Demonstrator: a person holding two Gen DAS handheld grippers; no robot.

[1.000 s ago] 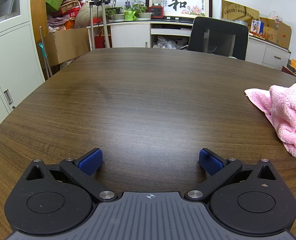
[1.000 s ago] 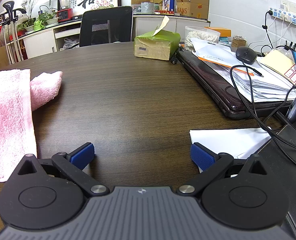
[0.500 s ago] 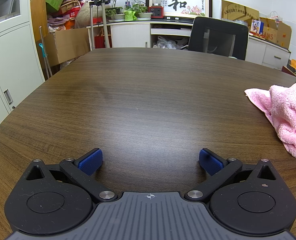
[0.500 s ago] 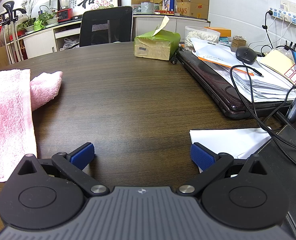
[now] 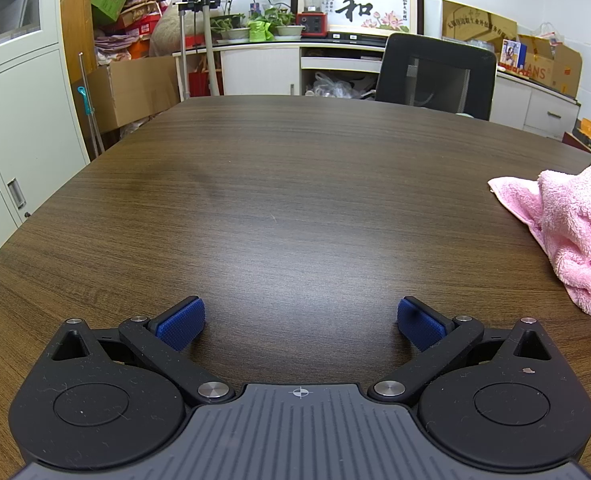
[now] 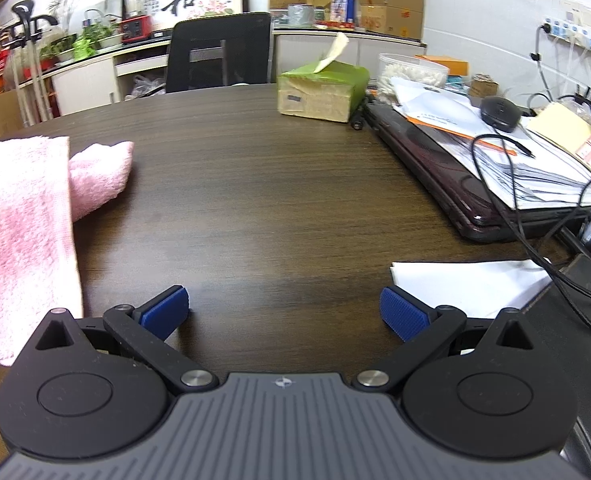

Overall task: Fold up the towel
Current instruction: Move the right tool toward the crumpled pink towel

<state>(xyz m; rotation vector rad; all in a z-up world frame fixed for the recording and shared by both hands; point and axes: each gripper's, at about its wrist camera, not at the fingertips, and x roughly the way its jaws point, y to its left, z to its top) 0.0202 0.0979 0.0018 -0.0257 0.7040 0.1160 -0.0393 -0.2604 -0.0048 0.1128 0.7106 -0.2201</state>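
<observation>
A pink terry towel (image 5: 571, 224) lies crumpled on the dark wooden table (image 5: 295, 200), at the right edge of the left wrist view. It also shows at the left edge of the right wrist view (image 6: 23, 216), partly spread flat with one corner bunched up. My left gripper (image 5: 300, 322) is open and empty, low over bare table, to the left of the towel. My right gripper (image 6: 283, 312) is open and empty, low over the table, to the right of the towel. Neither gripper touches the towel.
A green tissue box (image 6: 321, 90) stands at the far side. A closed laptop (image 6: 455, 176) with stacked papers, a mouse (image 6: 499, 112) and cables fills the right side. A white sheet of paper (image 6: 467, 284) lies near my right fingers. A black office chair (image 5: 435, 74) stands behind the table.
</observation>
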